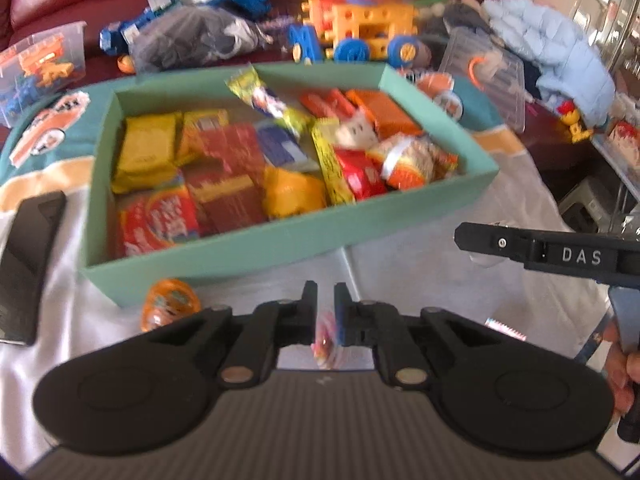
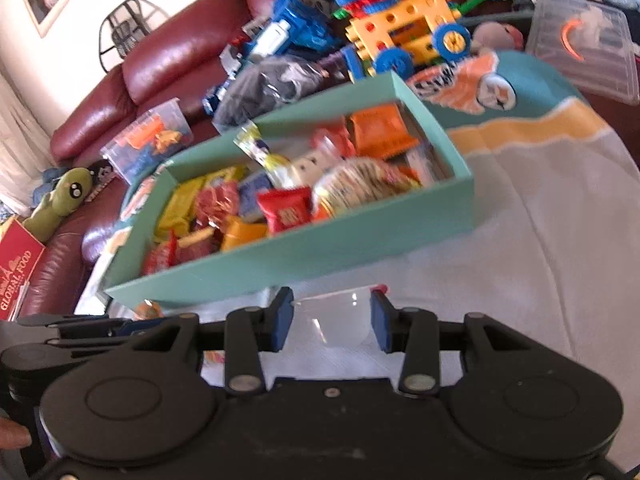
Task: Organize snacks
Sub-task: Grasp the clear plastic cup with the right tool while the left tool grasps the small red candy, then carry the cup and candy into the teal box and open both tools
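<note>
A teal box [image 1: 280, 246] full of mixed snack packets stands on the cloth-covered table just beyond both grippers. My left gripper [image 1: 326, 294] is shut on a thin, colourful candy packet [image 1: 325, 340] that hangs between its fingers. An orange jelly cup [image 1: 170, 308] lies on the cloth by the box's near wall. In the right wrist view, my right gripper [image 2: 331, 308] is shut on a clear plastic packet [image 2: 334, 322], close to the teal box [image 2: 320, 252]. The left gripper [image 2: 60, 332] shows at that view's left edge. The right gripper [image 1: 466, 238] reaches in from the right in the left wrist view.
A flat black device [image 1: 28, 264] lies at the table's left. Behind the box are a blue toy robot [image 1: 192, 4], a yellow toy vehicle [image 1: 360, 28], clear bins [image 1: 488, 76] and a light blue jacket [image 1: 552, 52]. A dark red sofa [image 2: 160, 56] lies beyond.
</note>
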The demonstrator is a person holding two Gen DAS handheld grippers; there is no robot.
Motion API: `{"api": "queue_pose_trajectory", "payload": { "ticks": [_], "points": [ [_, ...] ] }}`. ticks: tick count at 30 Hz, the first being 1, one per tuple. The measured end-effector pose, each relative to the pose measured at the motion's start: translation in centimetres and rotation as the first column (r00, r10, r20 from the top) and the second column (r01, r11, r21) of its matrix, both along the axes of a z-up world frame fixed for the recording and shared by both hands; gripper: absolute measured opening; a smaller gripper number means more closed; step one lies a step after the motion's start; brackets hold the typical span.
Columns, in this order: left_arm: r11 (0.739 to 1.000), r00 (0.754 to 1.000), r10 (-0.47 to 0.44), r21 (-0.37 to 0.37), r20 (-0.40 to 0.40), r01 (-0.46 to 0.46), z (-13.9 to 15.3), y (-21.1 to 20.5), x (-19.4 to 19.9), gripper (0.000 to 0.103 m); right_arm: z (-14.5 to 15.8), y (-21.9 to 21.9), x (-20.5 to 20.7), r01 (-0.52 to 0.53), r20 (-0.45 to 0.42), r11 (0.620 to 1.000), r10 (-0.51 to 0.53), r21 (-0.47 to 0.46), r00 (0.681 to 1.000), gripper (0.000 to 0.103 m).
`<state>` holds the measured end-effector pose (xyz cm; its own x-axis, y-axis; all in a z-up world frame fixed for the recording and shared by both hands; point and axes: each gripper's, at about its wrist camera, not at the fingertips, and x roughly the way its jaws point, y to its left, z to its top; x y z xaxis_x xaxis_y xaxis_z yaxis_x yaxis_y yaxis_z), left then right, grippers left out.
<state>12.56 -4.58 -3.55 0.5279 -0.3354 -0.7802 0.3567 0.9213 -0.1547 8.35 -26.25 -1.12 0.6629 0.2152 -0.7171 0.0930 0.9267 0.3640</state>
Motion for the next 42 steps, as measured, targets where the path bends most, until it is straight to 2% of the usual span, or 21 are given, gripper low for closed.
{"api": "queue_pose_trajectory", "payload": {
  "ticks": [4, 6, 7, 9, 11, 12, 15, 18, 21, 22, 24, 26, 27, 30, 32, 35, 40, 42],
  "points": [
    [0.999, 0.999, 0.027, -0.035, 0.035, -0.025, 2.0, 1.8, 0.2, 0.008, 2.2, 0.6, 0.9, -0.024, 0.043, 1.000, 0.024, -0.004, 0.999, 0.040],
    [1.000, 0.999, 0.013, -0.029, 0.035, -0.012, 2.2, 2.2, 0.2, 0.010, 3.0, 0.9, 1.5, -0.029, 0.059, 1.000, 0.029, -0.006, 0.998, 0.040],
    [1.000, 1.000, 0.004, -0.026, 0.021, -0.004, 2.0, 2.3, 0.3, 0.013, 3.2, 0.9, 1.7, -0.027, 0.061, 1.000, 0.027, -0.005, 0.998, 0.040],
    [1.000, 1.000, -0.020, 0.000, 0.003, 0.020, 1.1, 1.8, 0.3, 0.033, 3.4, 1.1, 1.9, -0.025, 0.057, 1.000, 0.025, 0.000, 0.998, 0.040],
    [0.998, 0.998, -0.056, 0.038, -0.007, 0.056, -0.2, 1.1, 0.2, 0.048, 3.0, 1.4, 1.8, -0.029, 0.044, 1.000, 0.029, -0.005, 0.999, 0.040],
    [0.995, 0.997, -0.079, 0.059, -0.018, 0.080, -1.0, 0.6, 0.3, 0.049, 2.7, 1.4, 1.7, -0.030, 0.032, 1.000, 0.030, -0.004, 0.999, 0.040],
    [0.984, 0.990, -0.134, 0.113, -0.048, 0.139, -3.1, -0.6, 0.4, 0.049, 1.7, 1.0, 1.4, -0.016, 0.002, 1.000, 0.016, 0.015, 1.000, 0.040],
    [0.958, 0.978, -0.208, 0.196, -0.028, 0.209, -4.4, -1.8, 0.2, 0.049, 1.2, 0.7, 1.3, -0.010, -0.013, 1.000, 0.010, 0.018, 1.000, 0.040],
    [0.932, 0.960, -0.280, 0.234, -0.011, 0.275, -4.8, -2.8, 0.1, 0.048, 0.9, 0.5, 1.4, -0.005, -0.019, 1.000, 0.005, 0.022, 1.000, 0.040],
    [0.920, 0.949, -0.315, 0.247, -0.003, 0.306, -4.7, -3.2, 0.0, 0.045, 0.9, 0.5, 1.4, -0.003, -0.020, 1.000, 0.003, 0.024, 1.000, 0.040],
    [0.893, 0.928, -0.373, 0.271, 0.003, 0.358, -4.7, -3.9, -0.5, 0.025, 0.7, 0.4, 1.5, -0.001, -0.022, 1.000, 0.002, 0.029, 1.000, 0.040],
    [0.879, 0.914, -0.406, 0.275, 0.001, 0.390, -4.7, -4.4, -1.1, 0.024, 0.4, 0.3, 1.5, 0.003, -0.026, 0.999, -0.002, 0.033, 1.000, 0.040],
    [0.888, 0.920, -0.393, 0.260, -0.004, 0.380, -4.6, -4.4, -1.2, 0.023, 0.3, 0.3, 1.5, 0.005, -0.029, 0.999, -0.004, 0.035, 1.000, 0.040],
    [0.945, 0.961, -0.274, 0.173, -0.043, 0.278, -4.4, -3.3, -0.4, 0.022, 0.1, 0.3, 1.4, 0.013, -0.032, 0.999, -0.012, 0.041, 0.999, 0.040],
    [0.974, 0.977, -0.202, 0.087, -0.066, 0.207, -3.6, -1.9, 0.0, 0.022, 0.2, 0.3, 1.3, 0.013, -0.029, 0.999, -0.012, 0.040, 1.000, 0.040],
    [0.988, 0.987, -0.155, 0.015, -0.048, 0.156, -1.8, -0.4, -0.2, 0.022, 0.7, 0.3, 1.2, 0.009, -0.020, 0.999, -0.009, 0.032, 1.000, 0.040],
    [0.997, 0.997, -0.073, -0.037, 0.031, 0.074, 2.1, 2.2, 0.7, 0.022, 2.3, 0.5, 1.9, -0.008, 0.015, 1.000, 0.008, 0.014, 1.000, 0.040],
    [0.999, 0.997, -0.022, -0.031, 0.069, 0.025, 3.2, 3.4, 2.0, 0.022, 3.0, 0.6, 2.9, -0.018, 0.028, 1.000, 0.018, 0.006, 0.999, 0.040]
  ]
}}
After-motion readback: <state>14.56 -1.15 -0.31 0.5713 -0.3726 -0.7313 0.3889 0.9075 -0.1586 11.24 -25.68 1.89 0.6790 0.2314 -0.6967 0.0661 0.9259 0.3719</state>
